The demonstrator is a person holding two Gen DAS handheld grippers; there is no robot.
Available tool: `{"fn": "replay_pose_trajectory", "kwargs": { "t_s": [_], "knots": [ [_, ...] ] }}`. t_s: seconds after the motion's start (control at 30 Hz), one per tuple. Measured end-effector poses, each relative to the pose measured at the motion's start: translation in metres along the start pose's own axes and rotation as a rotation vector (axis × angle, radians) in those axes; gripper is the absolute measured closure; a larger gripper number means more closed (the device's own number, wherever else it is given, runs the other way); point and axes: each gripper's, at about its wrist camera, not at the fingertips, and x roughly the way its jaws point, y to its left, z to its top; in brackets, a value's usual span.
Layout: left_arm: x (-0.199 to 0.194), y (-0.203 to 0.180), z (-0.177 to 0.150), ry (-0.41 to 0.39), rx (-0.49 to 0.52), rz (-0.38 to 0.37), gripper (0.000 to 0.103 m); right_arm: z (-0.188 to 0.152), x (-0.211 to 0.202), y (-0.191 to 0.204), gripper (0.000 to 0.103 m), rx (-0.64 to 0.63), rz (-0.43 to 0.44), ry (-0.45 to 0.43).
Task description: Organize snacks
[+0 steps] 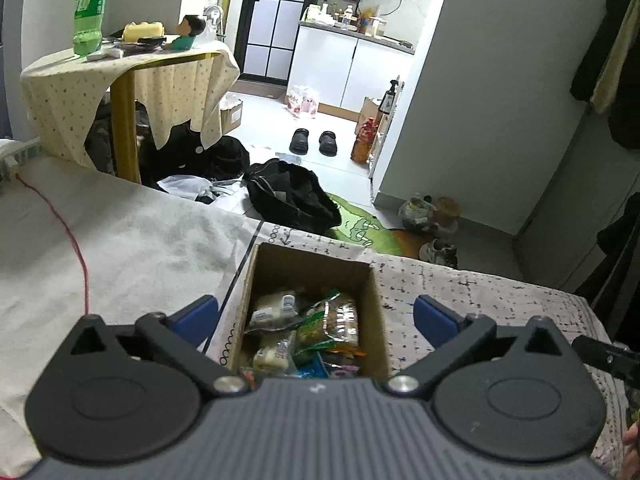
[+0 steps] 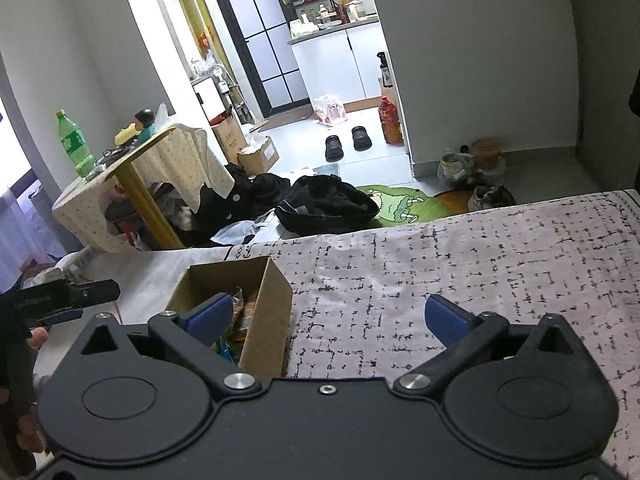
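- Blue-tipped fingers (image 1: 200,314) of the left gripper (image 1: 316,316) are spread wide, one on each side of the cardboard box (image 1: 280,264), and they pinch nothing.
- Open at the top, this brown box stands on the bed, on the border between the plain white blanket (image 1: 120,248) and the pink sheet with dark marks (image 1: 480,292).
- Inside the box the snack packets (image 1: 304,328) lie loose in a heap: two clear packets with pale pieces, a green-edged bag with brown pieces, and some blue and orange wrappers below them.
- Seen from the right wrist, the right gripper (image 2: 326,316) also has its fingers far apart and empty; it hangs over the pink sheet (image 2: 460,248) just right of the box (image 2: 264,312).
- From this side only the outer wall of the box and a small part of the packets show; the left wrist view looks straight into it.
- Only the right wrist view shows the other tool with a fingertip (image 2: 38,336) left of the box.
- Beyond the box, on the floor, lie a black bag (image 1: 292,196) and a green mat (image 2: 396,204).
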Motion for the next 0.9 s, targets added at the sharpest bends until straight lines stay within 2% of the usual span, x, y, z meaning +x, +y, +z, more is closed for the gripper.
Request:
{"fn": "replay_pose_trajectory", "kwargs": {
  "t_s": [0.47, 0.67, 0.9],
  "knots": [
    [-0.051, -0.022, -0.018, -0.010, 0.056, -0.064, 0.000, -0.002, -0.055, -0.025, 0.000, 0.013, 0.005, -0.027],
    [-0.075, -0.029, -0.025, -0.041, 0.056, -0.058, 0.000, -0.006, -0.075, -0.029, 0.000, 0.006, 0.006, -0.031],
    [-0.093, -0.030, -0.032, -0.040, 0.045, -0.041, 0.000, -0.009, -0.091, -0.033, 0.000, -0.019, 0.013, -0.016]
  ]
}}
